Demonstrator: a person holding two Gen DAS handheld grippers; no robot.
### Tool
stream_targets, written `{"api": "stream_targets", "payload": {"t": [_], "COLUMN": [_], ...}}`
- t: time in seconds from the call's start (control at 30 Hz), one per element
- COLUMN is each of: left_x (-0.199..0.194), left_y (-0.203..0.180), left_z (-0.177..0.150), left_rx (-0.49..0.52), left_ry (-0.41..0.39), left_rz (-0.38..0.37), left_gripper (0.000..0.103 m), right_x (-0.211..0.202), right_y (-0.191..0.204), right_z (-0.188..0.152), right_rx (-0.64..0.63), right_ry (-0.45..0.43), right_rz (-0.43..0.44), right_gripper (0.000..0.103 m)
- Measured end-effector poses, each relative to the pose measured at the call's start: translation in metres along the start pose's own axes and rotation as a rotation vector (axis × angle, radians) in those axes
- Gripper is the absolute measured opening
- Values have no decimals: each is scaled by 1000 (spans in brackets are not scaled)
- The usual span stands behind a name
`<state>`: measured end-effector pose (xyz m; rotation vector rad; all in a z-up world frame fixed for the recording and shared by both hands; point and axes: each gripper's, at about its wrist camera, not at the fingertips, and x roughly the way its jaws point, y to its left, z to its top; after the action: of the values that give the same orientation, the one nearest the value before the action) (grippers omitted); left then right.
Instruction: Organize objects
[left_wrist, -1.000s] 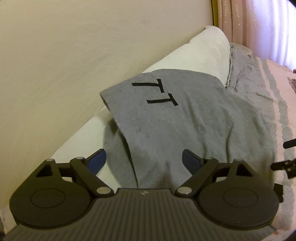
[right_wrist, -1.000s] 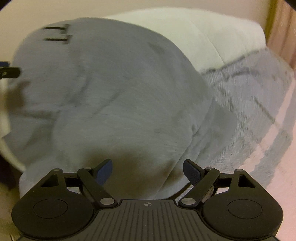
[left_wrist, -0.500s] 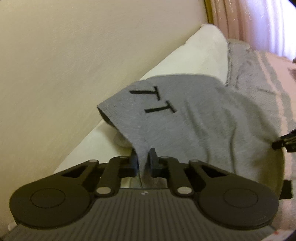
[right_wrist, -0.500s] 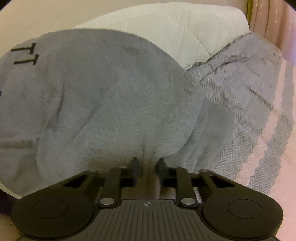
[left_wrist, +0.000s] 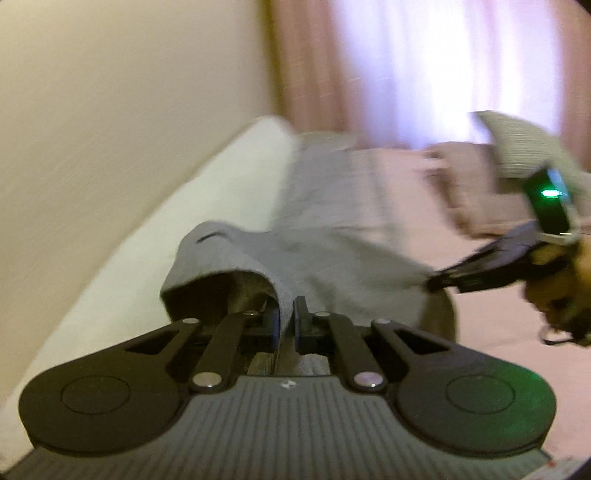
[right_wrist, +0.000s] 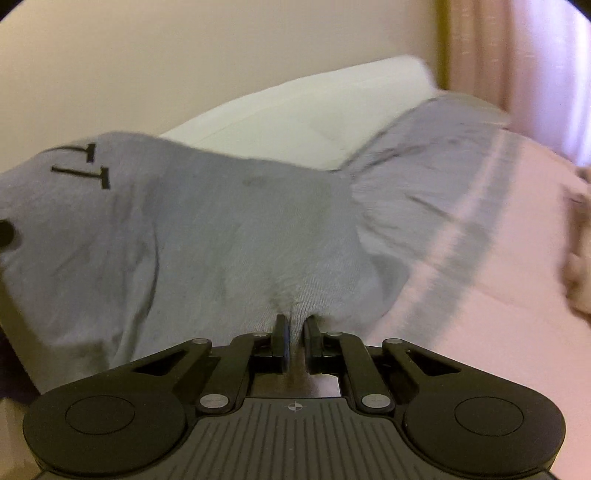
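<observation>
Left hand-held gripper (left_wrist: 285, 321) clenched on the edge of the grey cloth (left_wrist: 332, 266), right hand-held gripper (right_wrist: 295, 341) clenched on another edge of it, fabric bunched between the fingers on both. Cloth is stretched between the two over the bed (right_wrist: 498, 258), "TT" mark (right_wrist: 86, 168) at its far left in the right view, white pillow (right_wrist: 295, 110) behind against the wall (right_wrist: 184, 55). Left view is motion-blurred.

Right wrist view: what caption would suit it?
Right tongs pinch a grey sock lifted over a pink bed.
</observation>
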<state>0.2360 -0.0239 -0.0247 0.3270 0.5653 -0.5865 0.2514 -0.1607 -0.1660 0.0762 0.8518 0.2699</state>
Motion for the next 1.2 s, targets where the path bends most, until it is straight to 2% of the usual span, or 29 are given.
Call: {"api": "stream_targets", "payload": {"t": [0.13,0.23,0.33,0.37,0.4,0.43,0.47,0.57,0.67,0.77,0.93,1.0,1.1,1.2], "left_x": [-41,-53,-43,-40,-40,-40,-41,-46,-40,-22,25,55,97,133], "left_y": [-117,-211,-298,-320,-339,-353,-366,-378,-359,-330,-270,-251,-233,-231], "left_z": [-1,-11,-28,-35,-40,-45,-46,-48,-47,-45,-68,-80,-100,-117], "left_rx": [73,115,133,131,134,147,165,170,168,139,61,13,-46,-32], "left_ry": [-18,14,138,169,187,199,213,242,270,298,347,369,411,435], "left_rz": [-193,-363,-576,-632,-673,-692,-695,-672,-598,-510,-398,-380,-377,-375], "left_gripper": [4,4,10,13,13,13,14,14,19,27,35,41,42,42], "right_x": [-84,-140,-188,-206,-221,-235,-249,-268,-262,-244,-165,-128,-64,-7], "right_y": [-64,-124,-185,-203,-218,-232,-245,-265,-269,-264,-249,-248,-248,-255], "right_z": [-59,-116,-166,-181,-192,-202,-211,-221,-214,-208,-187,-181,-180,-191], "right_rx": [67,157,256,278,303,331,360,409,416,315,190,135,80,10], "right_ry": [-9,41,96,99,101,99,87,67,56,73,133,168,239,316], "right_rz": [-65,-125,-212,-251,-283,-308,-325,-334,-290,-229,-176,-163,-151,-169], "right_gripper": [4,7,13,21,34,40,47,53,60,64,66,66,66,66]}}
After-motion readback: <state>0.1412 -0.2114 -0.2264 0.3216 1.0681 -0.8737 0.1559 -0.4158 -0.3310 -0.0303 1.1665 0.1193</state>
